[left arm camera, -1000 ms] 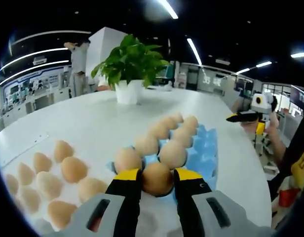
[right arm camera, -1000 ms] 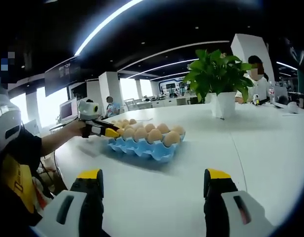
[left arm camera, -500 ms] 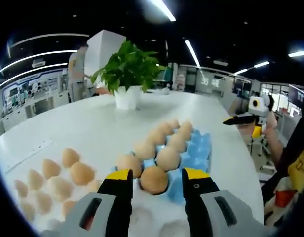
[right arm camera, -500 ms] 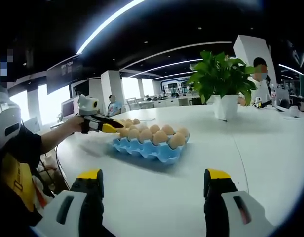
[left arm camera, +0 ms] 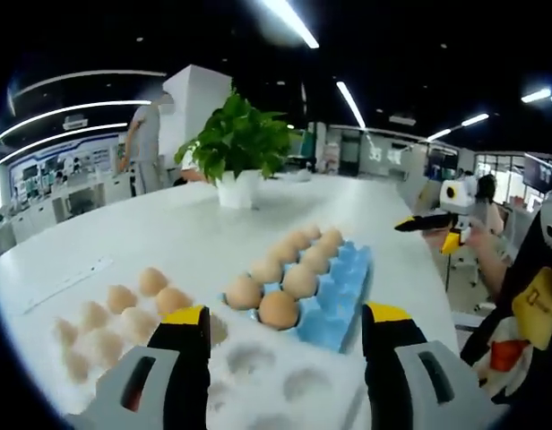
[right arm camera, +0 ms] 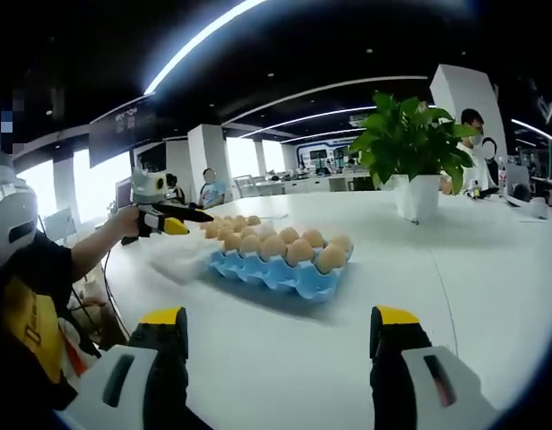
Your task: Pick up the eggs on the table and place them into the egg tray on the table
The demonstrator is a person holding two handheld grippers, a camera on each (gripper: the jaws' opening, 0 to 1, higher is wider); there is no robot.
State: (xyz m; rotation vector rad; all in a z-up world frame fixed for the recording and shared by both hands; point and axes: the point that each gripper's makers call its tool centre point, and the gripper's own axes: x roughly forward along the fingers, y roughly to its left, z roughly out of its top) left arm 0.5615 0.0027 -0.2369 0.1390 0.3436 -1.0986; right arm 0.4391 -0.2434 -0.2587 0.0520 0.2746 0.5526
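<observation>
My left gripper, jaws spread and empty, hovers just short of the blue egg tray; my right gripper hangs open too.

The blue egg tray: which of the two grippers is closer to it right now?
Left. The left gripper hangs open just in front of the blue egg tray, by its nearest eggs. The right gripper is open too, farther back across bare table.
</observation>
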